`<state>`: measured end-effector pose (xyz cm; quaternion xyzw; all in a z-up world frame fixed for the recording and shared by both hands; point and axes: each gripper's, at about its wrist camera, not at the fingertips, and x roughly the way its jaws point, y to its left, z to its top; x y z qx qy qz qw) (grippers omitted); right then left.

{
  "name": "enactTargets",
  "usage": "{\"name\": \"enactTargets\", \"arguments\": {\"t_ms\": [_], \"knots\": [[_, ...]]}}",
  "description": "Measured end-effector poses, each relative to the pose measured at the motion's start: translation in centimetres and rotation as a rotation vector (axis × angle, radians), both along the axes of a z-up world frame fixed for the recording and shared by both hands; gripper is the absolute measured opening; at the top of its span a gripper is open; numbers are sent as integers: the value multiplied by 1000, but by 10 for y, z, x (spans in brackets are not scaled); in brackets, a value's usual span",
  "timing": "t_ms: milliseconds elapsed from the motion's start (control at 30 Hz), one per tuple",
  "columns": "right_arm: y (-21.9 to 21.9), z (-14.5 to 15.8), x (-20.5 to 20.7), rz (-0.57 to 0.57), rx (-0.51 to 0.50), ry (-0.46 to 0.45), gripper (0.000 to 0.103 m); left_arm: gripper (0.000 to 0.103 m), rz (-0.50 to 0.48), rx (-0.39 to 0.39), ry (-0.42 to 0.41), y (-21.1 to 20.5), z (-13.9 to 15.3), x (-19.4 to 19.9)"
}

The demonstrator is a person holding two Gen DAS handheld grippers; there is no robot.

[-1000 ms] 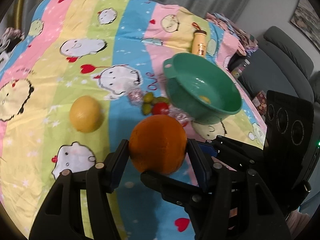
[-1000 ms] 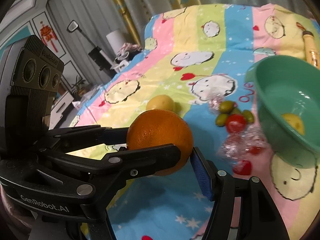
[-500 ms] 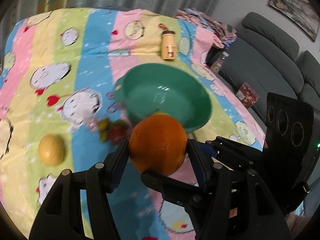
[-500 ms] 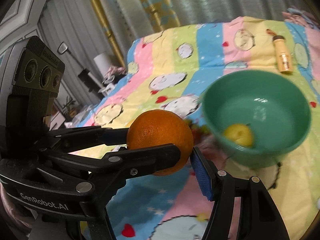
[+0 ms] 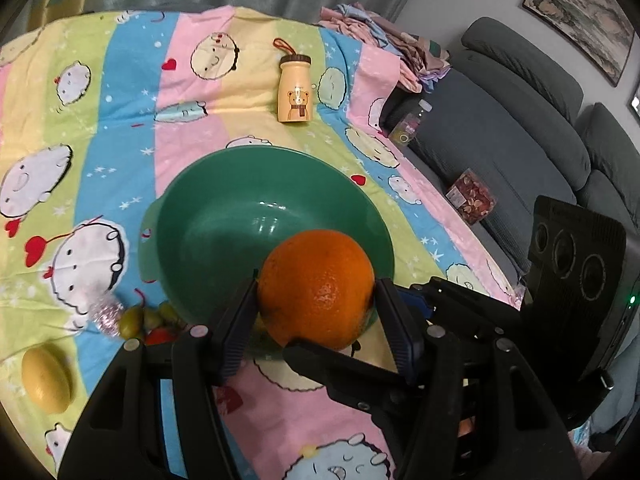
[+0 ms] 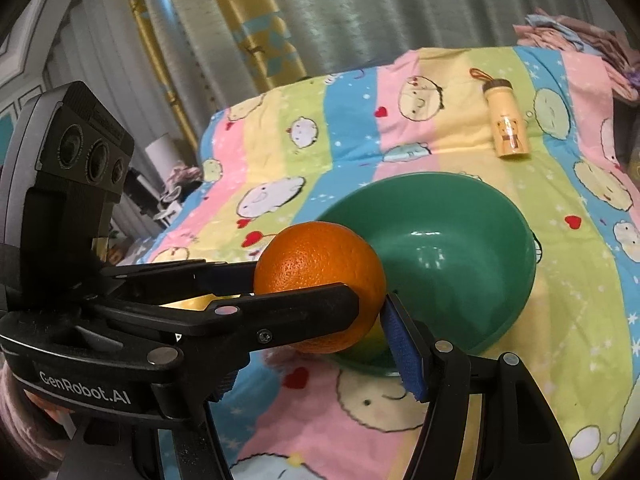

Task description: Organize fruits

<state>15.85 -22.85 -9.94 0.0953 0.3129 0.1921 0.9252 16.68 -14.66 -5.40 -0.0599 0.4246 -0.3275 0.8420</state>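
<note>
Orange: a round orange (image 5: 316, 284) with dimpled, glossy peel was held in the air at the centre of both views, over the near rim of the bowl.
Left fingers: the left gripper (image 5: 318, 312) had its black fingers (image 5: 236, 332), faced with blue pads, clamped on the orange's left and right sides.
Right fingers: the right gripper (image 6: 324, 320) was clamped on the same orange; one blue pad pressed its lower right, and the opposite finger was hidden behind the other tool.
Bowl: a deep, smooth green plastic bowl (image 5: 224, 216) with a lipped rim stood on the cloth just behind the orange.
Left wrist view only: at lower left lay a matte yellow oval fruit (image 5: 46, 380), apart from the bowl. Small green fruits (image 5: 132, 320), a red one (image 5: 160, 336) and a crinkly shiny wrapper (image 5: 104, 312) huddled beside the bowl's left foot. At right stood a grey padded sofa (image 5: 520, 120) with a small patterned box (image 5: 470, 202) on it, and a framed picture (image 5: 580, 12) hung at upper right.
Right wrist view only: pleated grey and gold curtains (image 6: 360, 20) filled the top; the left tool's boxy camera housing (image 6: 80, 140) stood at left.
Both views: a cream bottle (image 5: 295, 88) with a bear print and brown cap stood beyond the bowl, well apart from it.
Cloth: a soft striped cloth (image 5: 120, 128) in pink, yellow, green and blue with cartoon faces covered the surface.
</note>
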Motion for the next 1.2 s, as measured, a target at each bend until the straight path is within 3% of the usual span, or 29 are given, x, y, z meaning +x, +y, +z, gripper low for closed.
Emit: {"name": "enactTargets", "arguments": {"t_ms": [200,367,500,633,867,1200], "knots": [[-3,-7,16,-8,-29,50,66,60,7,-25,74,0,-12,19],[-1,-13,24,-23,-60,85,66,60,36,15,86,-2,-19,25],[-2,-9,26,-45,-75,64,67,71,76,-9,95,5,-19,32],[-12,-6,26,-104,-73,57,70,82,120,-26,66,19,-9,33],[-38,-1,8,-153,8,41,74,84,191,-48,40,56,2,24],[-46,4,-25,-159,33,22,74,84,303,17,4,108,-1,-10]]}}
